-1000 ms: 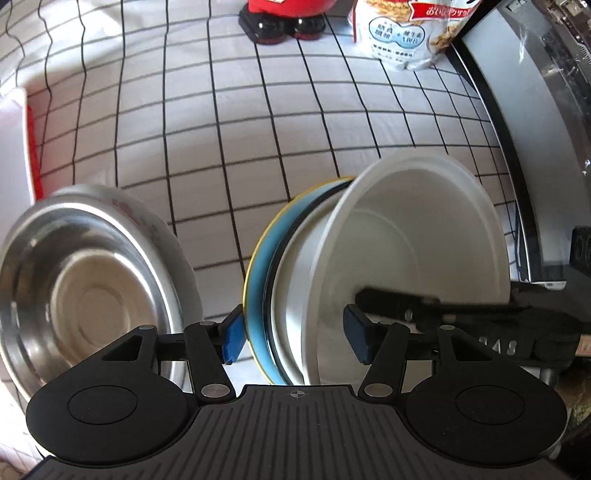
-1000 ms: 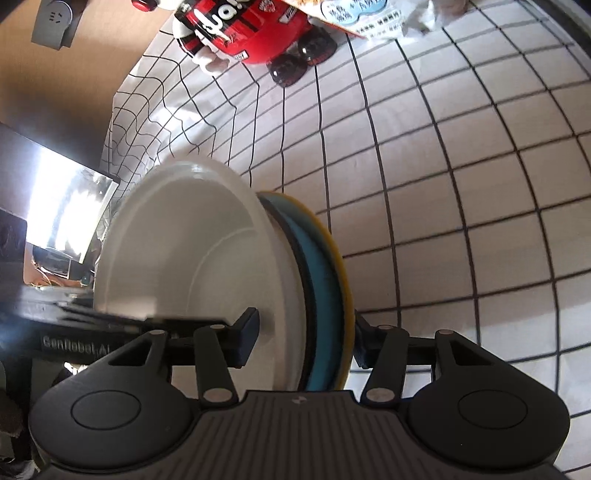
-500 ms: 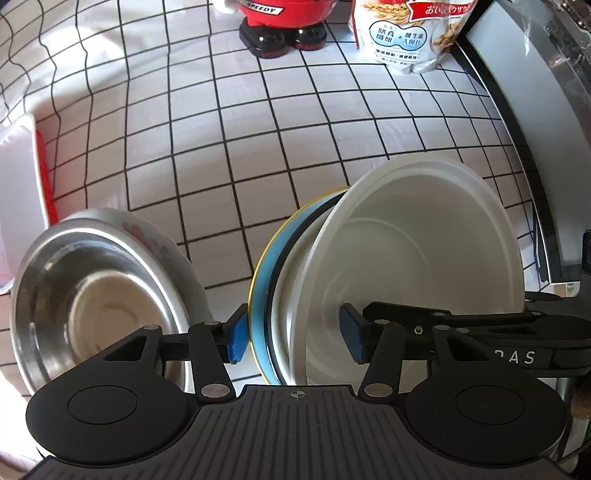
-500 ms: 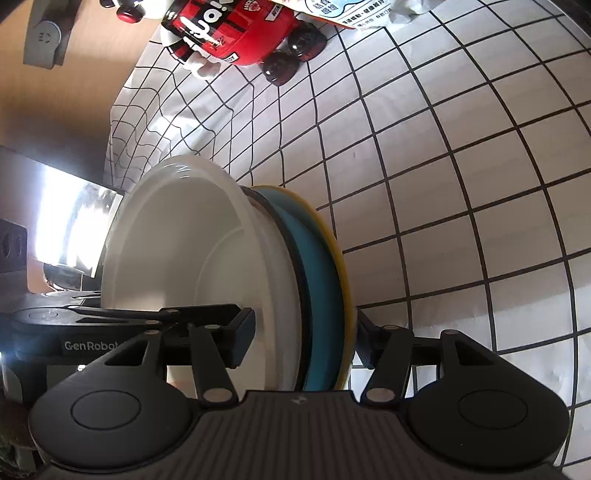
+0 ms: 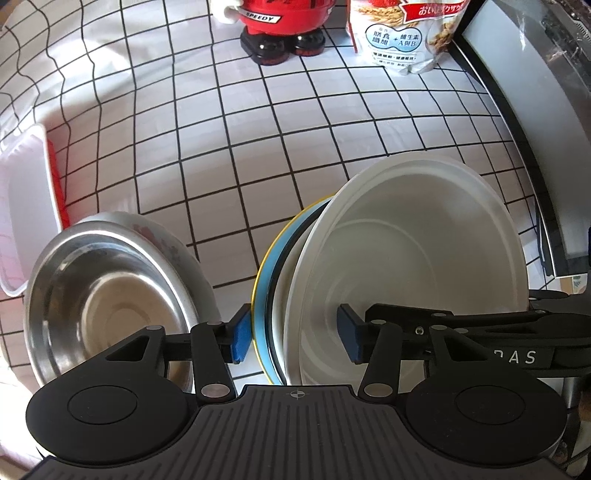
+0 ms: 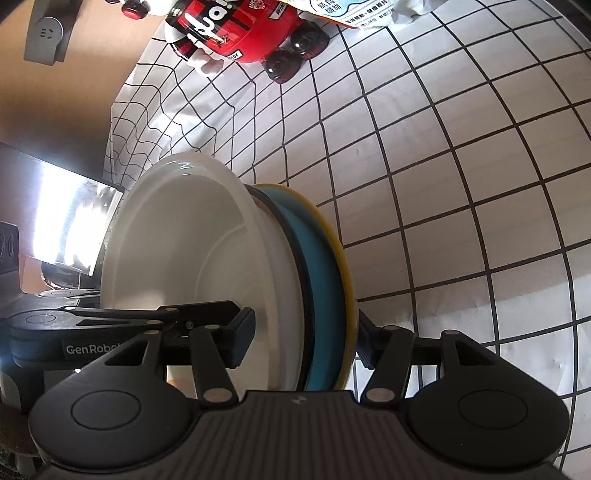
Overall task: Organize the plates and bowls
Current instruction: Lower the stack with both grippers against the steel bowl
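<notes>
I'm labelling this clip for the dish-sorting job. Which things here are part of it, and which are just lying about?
Part of the job: white bowl, blue plate, yellow plate, steel bowl.

Lying about: red toy figure, cereal bag, white container.

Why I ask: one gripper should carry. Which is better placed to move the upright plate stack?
Right. The right gripper clamps the plate stack front and back; the left gripper, jaws just closing around it, looks not yet tight.

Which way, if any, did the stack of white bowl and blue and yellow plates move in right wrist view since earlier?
No. The bowl-and-plate stack keeps its place below the red toy car.
</notes>
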A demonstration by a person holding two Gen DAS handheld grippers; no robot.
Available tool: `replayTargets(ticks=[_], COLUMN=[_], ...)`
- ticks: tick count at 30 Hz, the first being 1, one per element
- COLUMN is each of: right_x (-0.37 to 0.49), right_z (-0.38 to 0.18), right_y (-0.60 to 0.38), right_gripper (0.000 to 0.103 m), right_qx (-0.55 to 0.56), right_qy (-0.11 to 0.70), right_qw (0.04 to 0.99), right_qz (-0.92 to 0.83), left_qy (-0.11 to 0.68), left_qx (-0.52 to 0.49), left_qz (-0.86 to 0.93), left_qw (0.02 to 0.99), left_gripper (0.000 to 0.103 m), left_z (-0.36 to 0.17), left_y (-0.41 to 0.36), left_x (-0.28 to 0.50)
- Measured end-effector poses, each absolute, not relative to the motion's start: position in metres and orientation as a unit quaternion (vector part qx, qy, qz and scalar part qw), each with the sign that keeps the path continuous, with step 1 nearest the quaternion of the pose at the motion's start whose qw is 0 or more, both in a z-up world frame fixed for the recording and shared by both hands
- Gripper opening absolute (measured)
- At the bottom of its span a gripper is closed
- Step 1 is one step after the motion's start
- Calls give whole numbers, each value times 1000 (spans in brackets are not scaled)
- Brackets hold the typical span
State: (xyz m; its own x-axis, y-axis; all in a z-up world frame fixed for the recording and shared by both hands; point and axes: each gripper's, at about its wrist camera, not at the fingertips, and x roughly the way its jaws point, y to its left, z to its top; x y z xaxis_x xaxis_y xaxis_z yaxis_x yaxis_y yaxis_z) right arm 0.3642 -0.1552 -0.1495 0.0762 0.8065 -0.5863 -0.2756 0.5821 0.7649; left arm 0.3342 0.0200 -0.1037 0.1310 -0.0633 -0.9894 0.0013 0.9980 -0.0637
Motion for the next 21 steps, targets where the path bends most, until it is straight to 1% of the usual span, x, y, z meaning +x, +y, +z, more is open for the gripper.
replayTargets(ticks=[6, 12, 16, 21], right_x=[364, 354, 344, 330], right_z=[-133, -100, -70, -37], right_y=[-158, -150, -128, -81], right_gripper=[57, 58, 60, 60], right_qx=[238, 218, 208, 178], right_qy=[547, 527, 511, 489], right_qw=[700, 719, 721, 725], right_qz=[393, 397, 419, 451], left_qy=[647, 629, 609, 590], left_qx=[-16, -30, -24, -33], left_qz=[-22, -28, -26, -2], left_qw=[762, 776, 792, 807], left_gripper=[52, 52, 52, 52], left_z=[-87, -63, -34, -4], left_y=[18, 32, 52, 96], left_x=[331, 323, 312, 288])
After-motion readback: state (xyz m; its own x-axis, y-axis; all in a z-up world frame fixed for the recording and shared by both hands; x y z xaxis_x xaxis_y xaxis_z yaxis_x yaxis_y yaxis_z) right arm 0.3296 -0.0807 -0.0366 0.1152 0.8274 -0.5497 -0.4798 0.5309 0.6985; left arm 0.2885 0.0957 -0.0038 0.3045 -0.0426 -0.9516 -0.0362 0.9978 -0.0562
